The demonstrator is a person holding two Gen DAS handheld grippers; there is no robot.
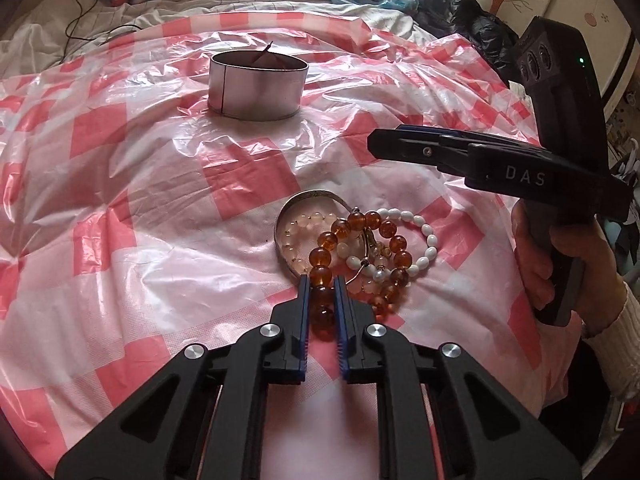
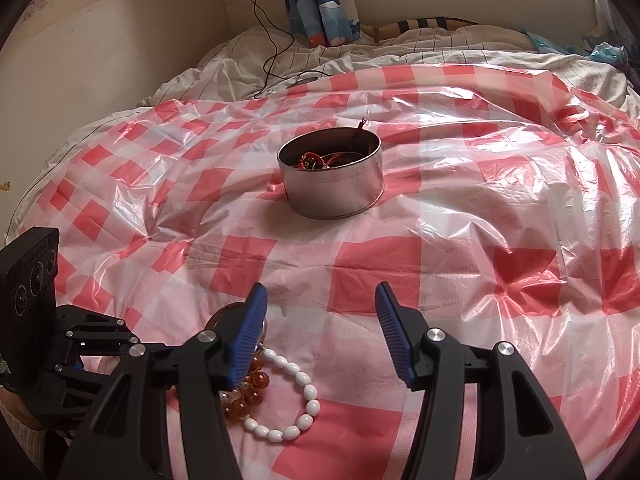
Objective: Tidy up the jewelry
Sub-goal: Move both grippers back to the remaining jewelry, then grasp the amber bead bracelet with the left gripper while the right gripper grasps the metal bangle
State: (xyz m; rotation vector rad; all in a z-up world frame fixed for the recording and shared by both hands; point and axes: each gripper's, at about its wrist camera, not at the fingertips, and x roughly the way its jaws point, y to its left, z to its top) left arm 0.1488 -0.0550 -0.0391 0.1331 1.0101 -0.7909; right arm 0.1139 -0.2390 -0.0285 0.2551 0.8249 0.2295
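Observation:
A pile of jewelry lies on the pink checked plastic sheet (image 1: 140, 208): an amber bead bracelet (image 1: 396, 240), a white bead bracelet (image 1: 424, 236), a pale pink bead bracelet (image 1: 308, 218) and a silver bangle (image 1: 316, 196). My left gripper (image 1: 322, 284) is shut on the amber bead bracelet's near beads. A round metal tin (image 1: 256, 84) stands farther back; the right wrist view shows the tin (image 2: 336, 188) holding red jewelry. My right gripper (image 2: 320, 296) is open and empty, above the pile's right side, over the white bracelet (image 2: 304, 392).
The sheet covers a bed with rumpled white bedding (image 2: 360, 60) behind it. A black cable (image 2: 272, 40) runs down the wall to the bedding. Dark bags and clothes (image 1: 472, 16) lie at the far right. The left gripper body (image 2: 60, 344) sits at the right view's lower left.

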